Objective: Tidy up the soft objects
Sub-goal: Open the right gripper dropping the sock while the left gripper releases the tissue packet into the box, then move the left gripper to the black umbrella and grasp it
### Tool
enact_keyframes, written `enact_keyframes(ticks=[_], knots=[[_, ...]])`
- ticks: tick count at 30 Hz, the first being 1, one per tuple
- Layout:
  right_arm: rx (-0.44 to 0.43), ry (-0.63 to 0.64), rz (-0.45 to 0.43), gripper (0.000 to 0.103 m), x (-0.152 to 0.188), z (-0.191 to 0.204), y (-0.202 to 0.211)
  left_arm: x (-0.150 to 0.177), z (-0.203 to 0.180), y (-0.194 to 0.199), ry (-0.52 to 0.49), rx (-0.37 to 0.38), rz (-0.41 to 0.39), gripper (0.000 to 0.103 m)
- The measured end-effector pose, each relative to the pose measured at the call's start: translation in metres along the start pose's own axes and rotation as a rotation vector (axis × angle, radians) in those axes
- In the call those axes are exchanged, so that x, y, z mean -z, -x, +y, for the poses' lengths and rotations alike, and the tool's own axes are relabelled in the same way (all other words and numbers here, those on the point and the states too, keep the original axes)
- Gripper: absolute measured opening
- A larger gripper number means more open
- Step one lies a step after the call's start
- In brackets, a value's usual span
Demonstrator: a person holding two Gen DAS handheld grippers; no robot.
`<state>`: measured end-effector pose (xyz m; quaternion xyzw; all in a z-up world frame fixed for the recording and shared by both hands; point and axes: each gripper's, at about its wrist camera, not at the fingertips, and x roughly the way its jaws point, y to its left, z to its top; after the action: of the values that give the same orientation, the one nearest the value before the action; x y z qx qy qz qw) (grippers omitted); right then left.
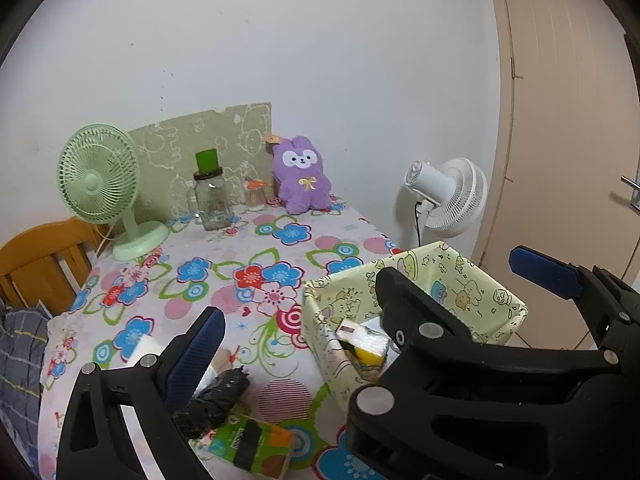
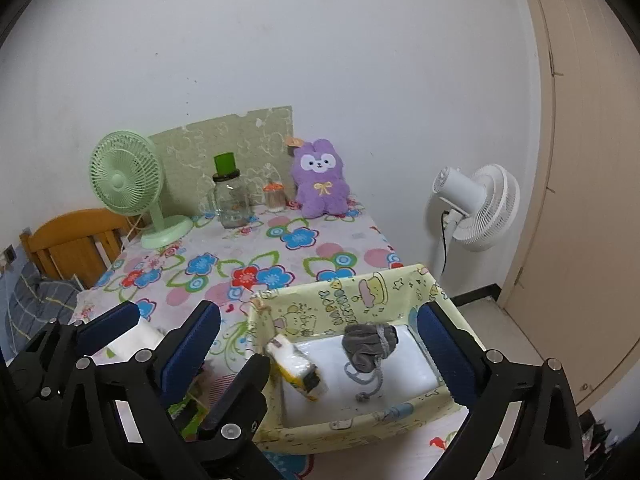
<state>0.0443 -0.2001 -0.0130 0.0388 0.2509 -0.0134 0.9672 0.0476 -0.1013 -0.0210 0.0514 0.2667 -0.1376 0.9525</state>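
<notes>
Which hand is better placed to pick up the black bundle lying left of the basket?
The left gripper: the black bundle lies by its open jaws, while the right gripper hangs open over the basket.

A white tablecloth carries blue, red and pink flowers with green loops; the fabric bin is pale yellow with cartoon animals; the plush rabbit is purple with a yellow bow; one fan is mint green, another fan white; the pouch is grey

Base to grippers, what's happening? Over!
Left hand-held gripper open, right hand-held gripper open, both empty. Grey pouch in basket. Purple plush at far end, unblocked.
</notes>
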Motion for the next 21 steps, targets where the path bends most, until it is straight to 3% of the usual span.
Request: enact_keyframes(ticks=[21], knots=[[-0.063,0.037,-0.036,0.103,0.005,0.048,0.026,0.012,0.039,0.038,0.020,-0.066,-0.041,0.100]])
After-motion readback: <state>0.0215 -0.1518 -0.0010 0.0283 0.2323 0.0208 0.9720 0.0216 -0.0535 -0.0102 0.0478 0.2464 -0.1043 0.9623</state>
